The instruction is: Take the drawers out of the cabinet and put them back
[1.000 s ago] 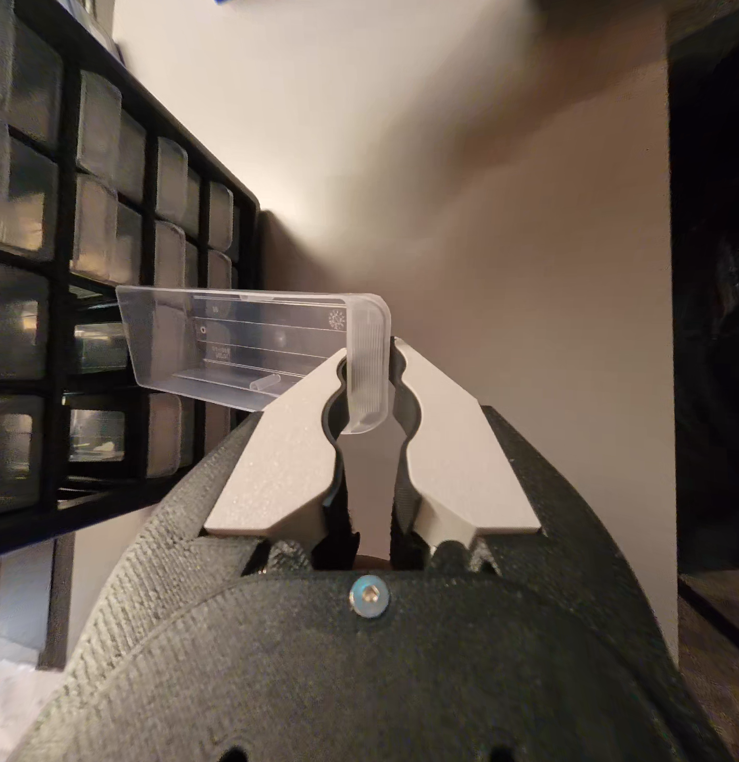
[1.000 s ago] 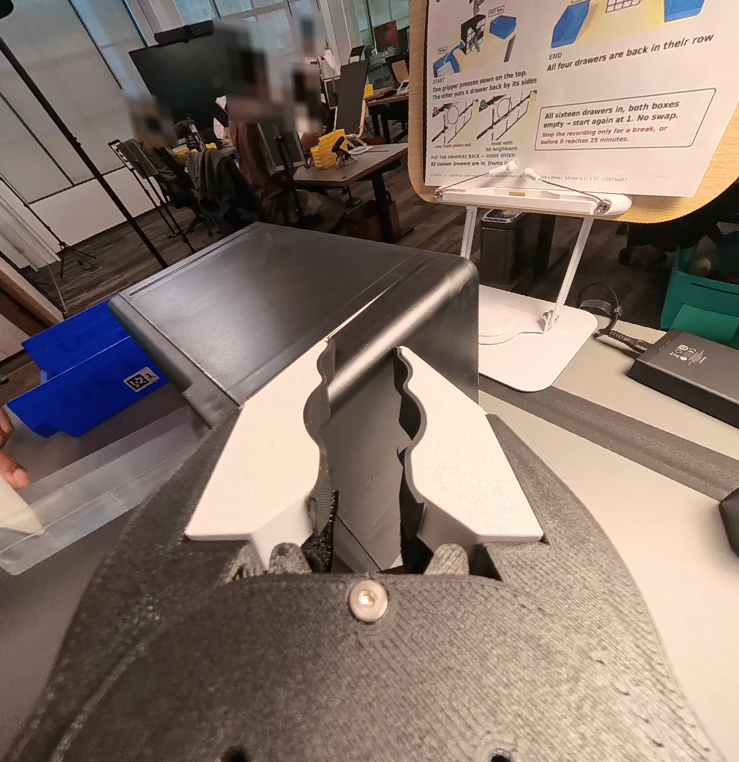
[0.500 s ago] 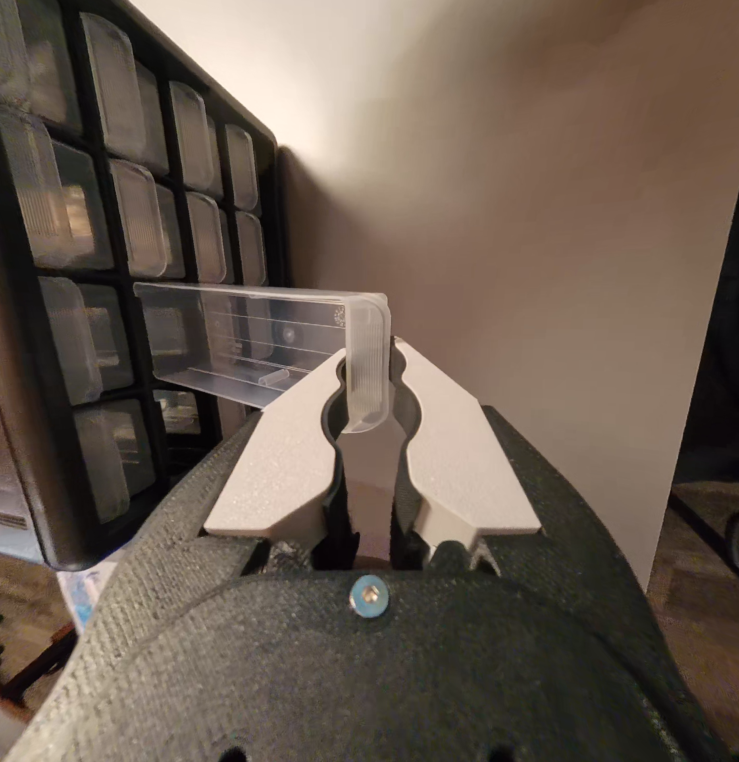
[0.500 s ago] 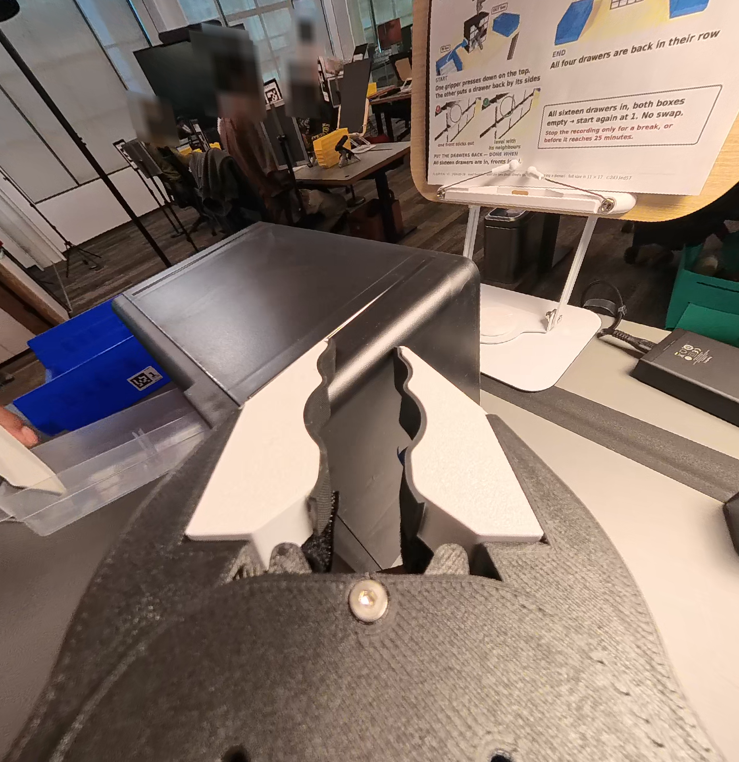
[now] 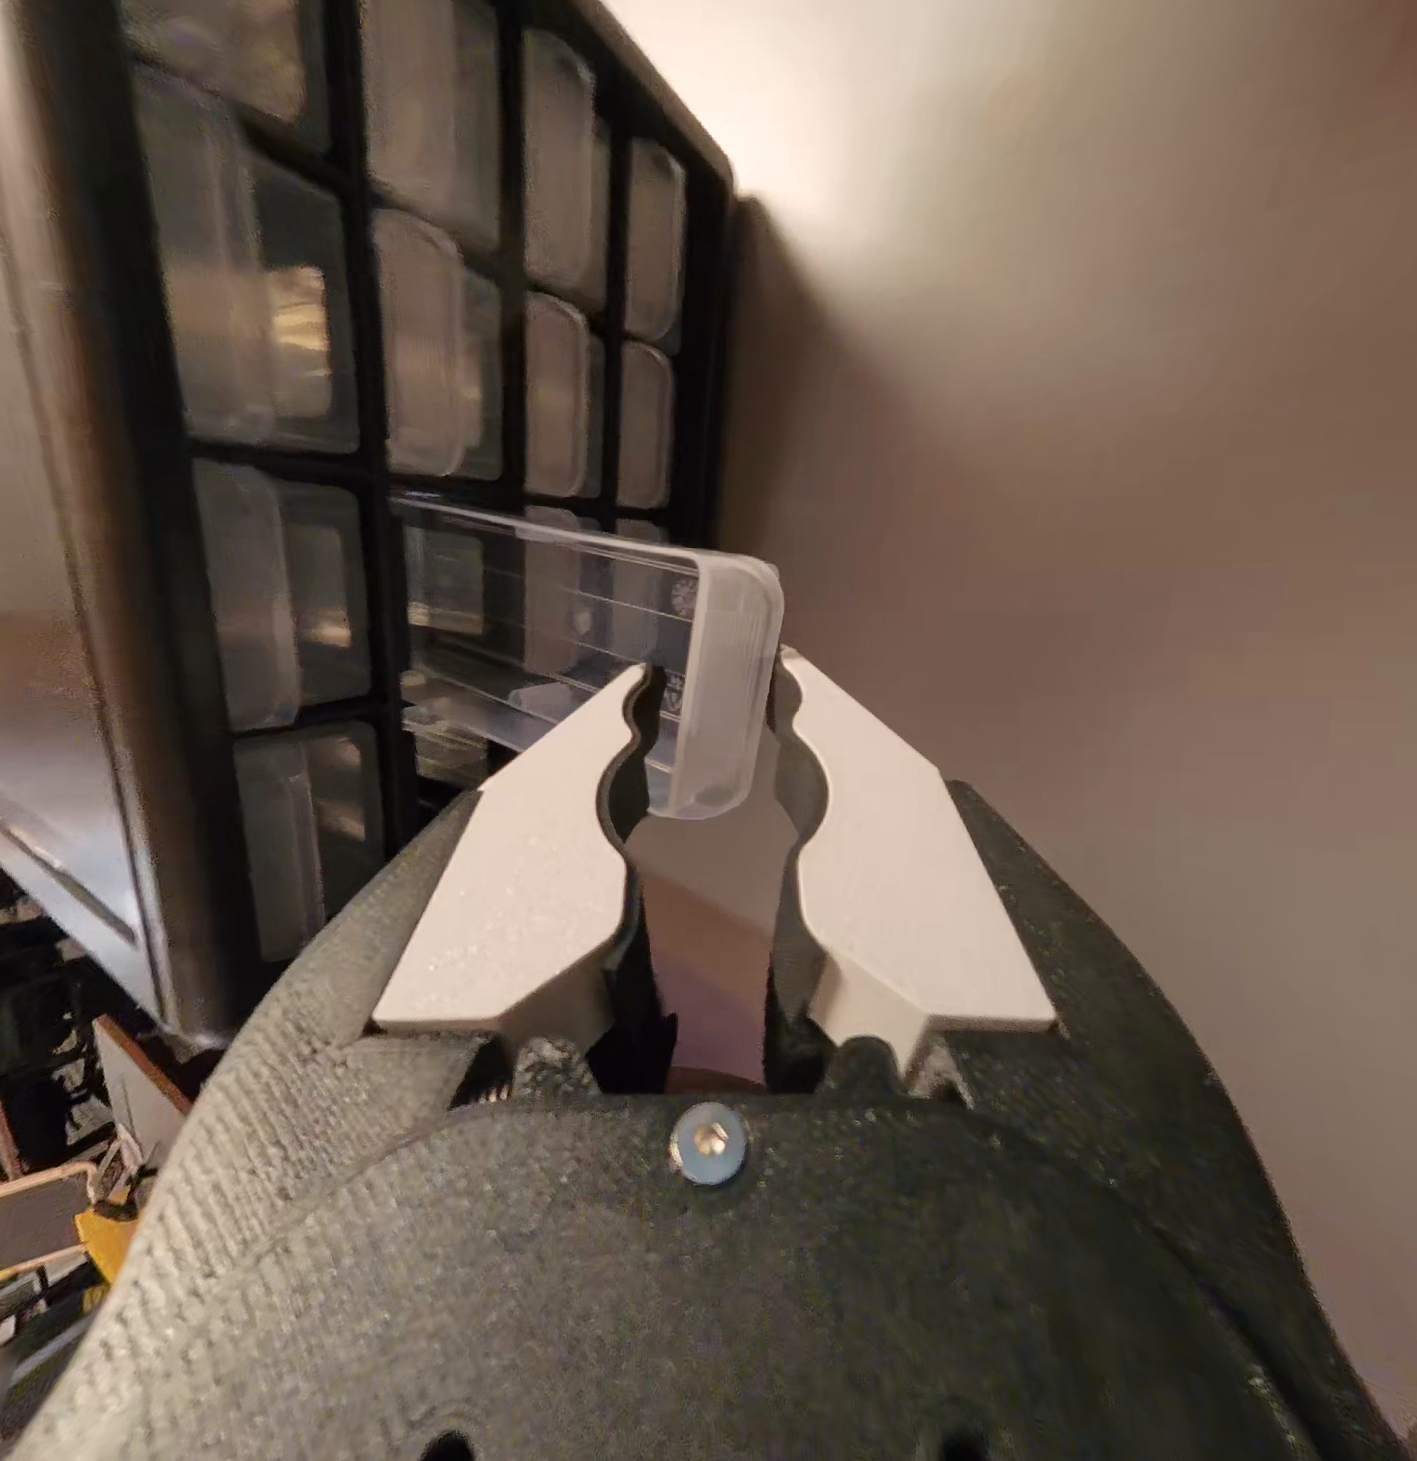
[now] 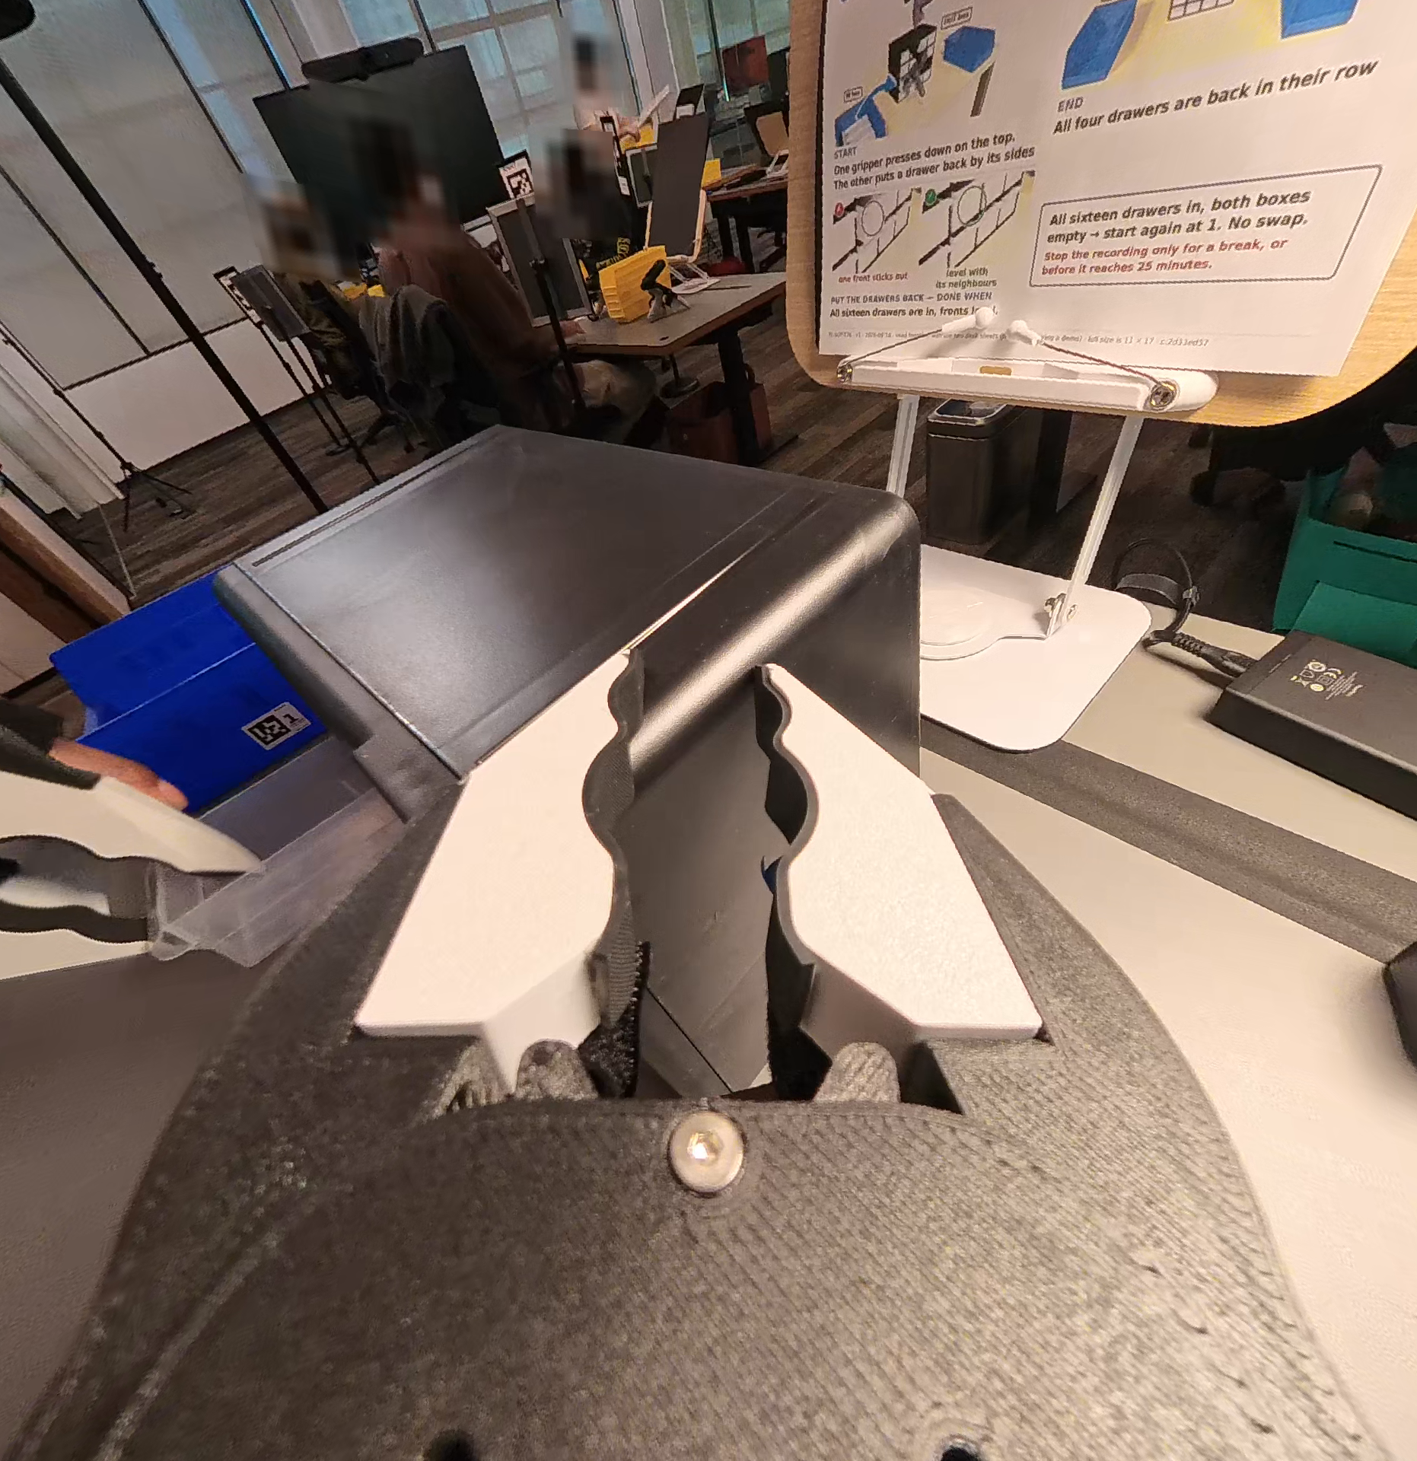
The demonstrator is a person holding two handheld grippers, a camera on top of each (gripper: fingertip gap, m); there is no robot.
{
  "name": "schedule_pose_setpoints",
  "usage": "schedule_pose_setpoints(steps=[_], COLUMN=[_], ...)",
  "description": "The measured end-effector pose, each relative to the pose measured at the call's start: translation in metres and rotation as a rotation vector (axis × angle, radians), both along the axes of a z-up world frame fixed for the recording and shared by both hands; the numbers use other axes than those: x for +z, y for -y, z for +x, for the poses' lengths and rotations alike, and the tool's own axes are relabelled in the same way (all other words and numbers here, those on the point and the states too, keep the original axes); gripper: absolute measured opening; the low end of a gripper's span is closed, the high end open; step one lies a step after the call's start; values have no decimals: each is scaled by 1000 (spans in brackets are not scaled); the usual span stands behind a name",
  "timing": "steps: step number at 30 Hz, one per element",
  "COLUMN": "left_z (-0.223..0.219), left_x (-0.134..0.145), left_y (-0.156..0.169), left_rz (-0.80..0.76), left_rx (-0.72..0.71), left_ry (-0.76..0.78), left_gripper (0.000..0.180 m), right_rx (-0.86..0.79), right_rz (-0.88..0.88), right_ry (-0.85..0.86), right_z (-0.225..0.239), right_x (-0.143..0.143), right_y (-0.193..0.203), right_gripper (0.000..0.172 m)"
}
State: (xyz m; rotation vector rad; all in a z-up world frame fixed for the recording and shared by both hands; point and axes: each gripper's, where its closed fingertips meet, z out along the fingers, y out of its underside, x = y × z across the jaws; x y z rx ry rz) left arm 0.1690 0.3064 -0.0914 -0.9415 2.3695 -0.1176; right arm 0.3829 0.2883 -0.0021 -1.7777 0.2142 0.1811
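Observation:
In the left wrist view the black cabinet stands at the left, with clear drawers in most of its slots. One clear drawer sticks out of a lower slot, its back end inside. Its frosted front stands between the pads of my left gripper. The jaws are open, with a dark gap at the left pad. In the right wrist view my right gripper is open and empty, its fingers straddling the cabinet's rounded top right edge. The left gripper's fingers and the drawer show at the left edge.
A blue bin sits left of the cabinet. A stand with an instruction sheet and a black box are on the table to the right. A plain beige panel fills the right of the left wrist view.
My left gripper carried the drawer to the cabinet and its back end went into a slot. The left jaws then widened off the drawer front. The right gripper stayed on the cabinet top.

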Motion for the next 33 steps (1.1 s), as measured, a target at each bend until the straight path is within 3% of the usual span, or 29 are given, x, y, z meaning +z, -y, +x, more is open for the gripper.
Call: schedule_pose_setpoints(steps=[1,7,11,15,18,22,28,33], left_z=[4,29,22,10,5,14,50,36], left_x=[1,11,16,27,26,13,4,5], left_y=[-3,-39,-35,-22,-11,-12,-38,-29], left_rz=[-1,81,34,-19,-78,-94,-97,-215], left_rx=[20,181,161,94,44,45,177,176], left_ry=[32,241,271,316,296,261,335,343], left_gripper=[31,45,55,39,10,4,17,34], right_rx=[0,-2,1,6,4,-2,-6,0], right_rz=[0,0,1,1,1,0,-1,0], right_ry=[0,2,0,-1,0,5,9,6], right_z=[0,0,0,0,0,0,0,0], right_x=[0,0,0,0,0,0,0,0], right_y=[0,0,0,0,0,0,0,0], right_gripper=[32,32,32,32,32,32,32,32])
